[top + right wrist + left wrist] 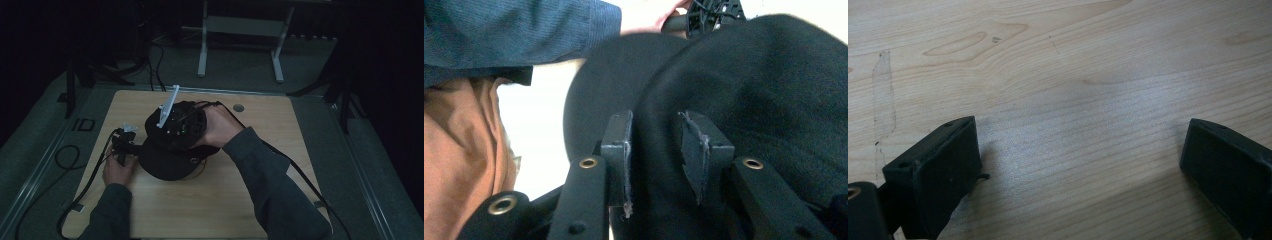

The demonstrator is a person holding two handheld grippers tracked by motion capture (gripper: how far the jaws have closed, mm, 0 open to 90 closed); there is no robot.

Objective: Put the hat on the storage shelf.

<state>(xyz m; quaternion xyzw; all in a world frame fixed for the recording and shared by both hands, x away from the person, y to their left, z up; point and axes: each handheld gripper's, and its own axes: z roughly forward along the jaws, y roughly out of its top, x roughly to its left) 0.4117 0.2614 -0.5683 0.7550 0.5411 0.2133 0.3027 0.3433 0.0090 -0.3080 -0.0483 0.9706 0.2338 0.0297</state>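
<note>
A black cap [167, 162] lies on the wooden table [260, 145], brim toward the person. My right gripper [176, 124] sits on top of the cap's crown, a white plate sticking up from it. In the right gripper view its jaws [656, 150] are pinched on a fold of the cap's black fabric [774, 85], with the brim [609, 80] beyond. My left gripper [123, 145] rests just left of the cap. Its jaws [1080, 165] stand wide apart over bare wood [1073, 65] with nothing between them.
A round cable hole [238, 107] marks the table's far edge. Black cables [90, 175] trail off the left and right sides. A white frame's legs [202, 55] stand on the floor behind. Bare wood [210, 205] lies in front of the cap.
</note>
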